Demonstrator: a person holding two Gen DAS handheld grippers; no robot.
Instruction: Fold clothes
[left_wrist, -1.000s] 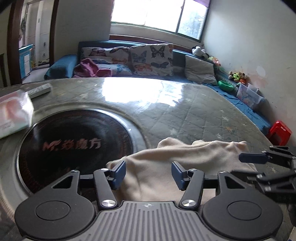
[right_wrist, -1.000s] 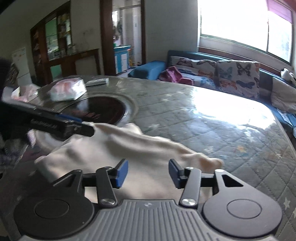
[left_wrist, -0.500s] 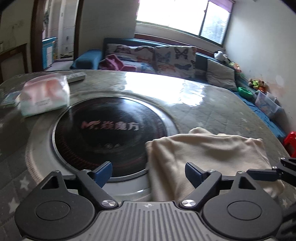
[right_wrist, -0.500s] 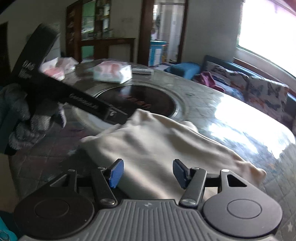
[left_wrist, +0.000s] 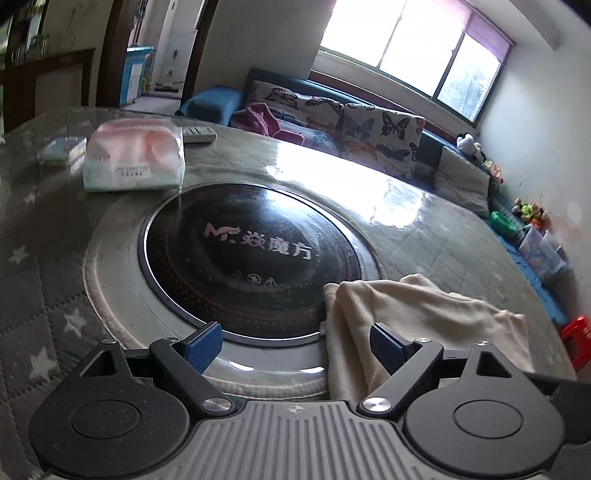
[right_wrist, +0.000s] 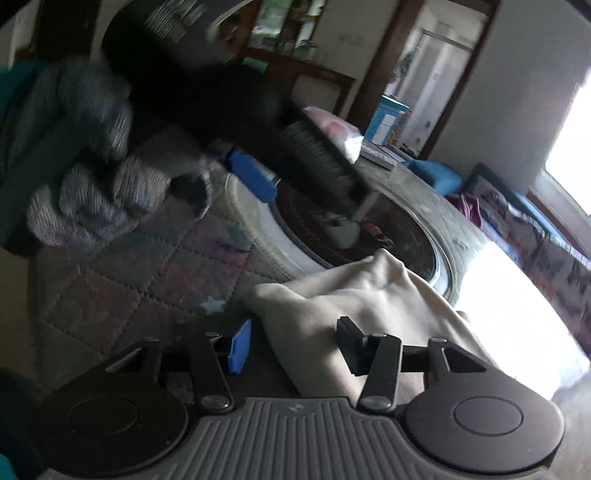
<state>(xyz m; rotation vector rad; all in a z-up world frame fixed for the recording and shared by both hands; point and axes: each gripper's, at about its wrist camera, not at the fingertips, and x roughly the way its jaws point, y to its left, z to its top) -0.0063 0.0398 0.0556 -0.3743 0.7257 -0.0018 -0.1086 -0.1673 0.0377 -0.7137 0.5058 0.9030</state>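
A cream garment (left_wrist: 424, 317) lies bunched on the round table, partly over the rim of the black hob (left_wrist: 251, 258). My left gripper (left_wrist: 295, 345) is wide open; the garment's left edge lies under its right pad, unpressed. In the right wrist view the garment (right_wrist: 369, 306) has a corner between the jaws of my right gripper (right_wrist: 295, 345). Those jaws are closing, and the pads stand clear of the fabric. A gloved hand (right_wrist: 92, 192) holds the left gripper at upper left there, with one of its blue pads (right_wrist: 255, 177) showing.
A tissue pack (left_wrist: 133, 162) and a remote (left_wrist: 199, 133) sit at the table's far left. The table wears a quilted star-print cover (left_wrist: 37, 295). Beyond it are a sofa with butterfly cushions (left_wrist: 369, 136) and a red stool (left_wrist: 576, 336).
The left jaws opened wide and shifted left, off the middle of the garment to its left edge. The right gripper rolled and swung left to the garment's corner, its jaws narrowing.
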